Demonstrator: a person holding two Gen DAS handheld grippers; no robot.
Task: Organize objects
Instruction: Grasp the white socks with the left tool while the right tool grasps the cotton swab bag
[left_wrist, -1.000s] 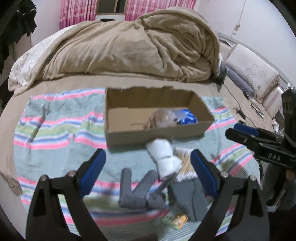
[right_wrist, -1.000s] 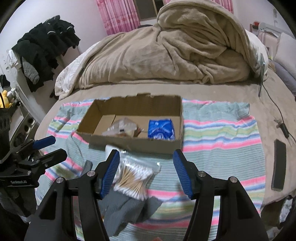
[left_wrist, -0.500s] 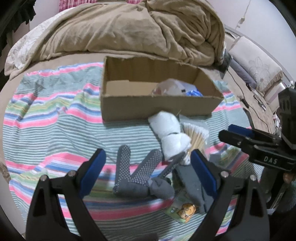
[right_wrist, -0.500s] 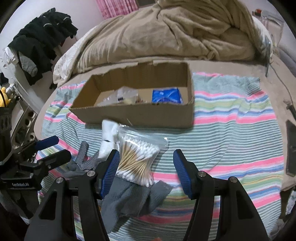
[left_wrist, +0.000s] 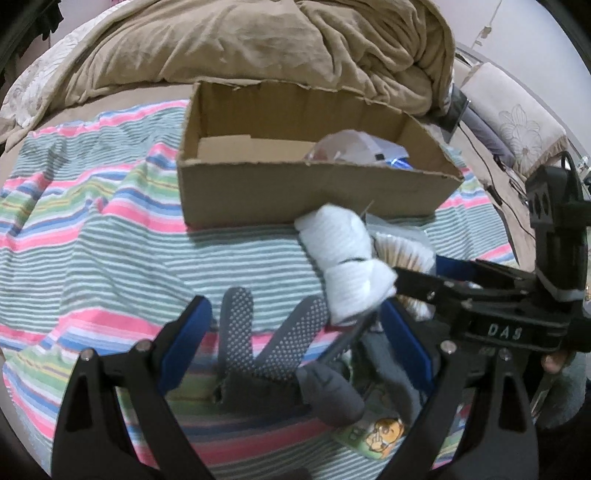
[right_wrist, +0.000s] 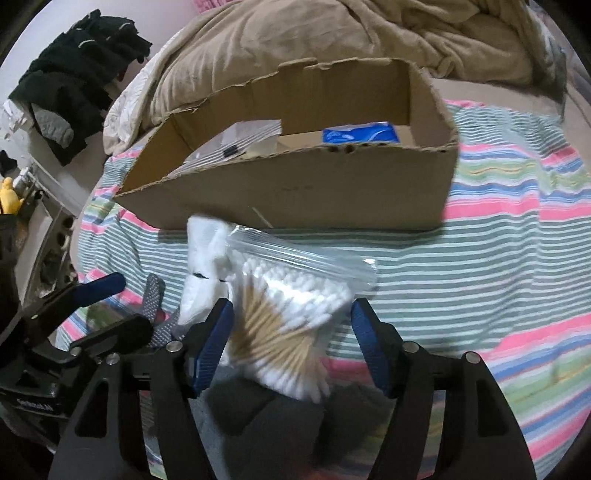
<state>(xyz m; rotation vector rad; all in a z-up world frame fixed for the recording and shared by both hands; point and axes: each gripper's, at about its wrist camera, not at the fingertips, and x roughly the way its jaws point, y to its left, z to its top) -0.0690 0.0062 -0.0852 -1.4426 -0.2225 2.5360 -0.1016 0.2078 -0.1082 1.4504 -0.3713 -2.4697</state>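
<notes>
The bag of cotton swabs lies on the striped blanket just in front of the cardboard box, framed by the spread, empty fingers of the right gripper. The left gripper is likewise held agape over the grey dotted socks, nothing grasped. The bag is best pinched across its packed middle, not the slack zip edge, and the white rolled sock touching it should be kept out of the grip.
</notes>
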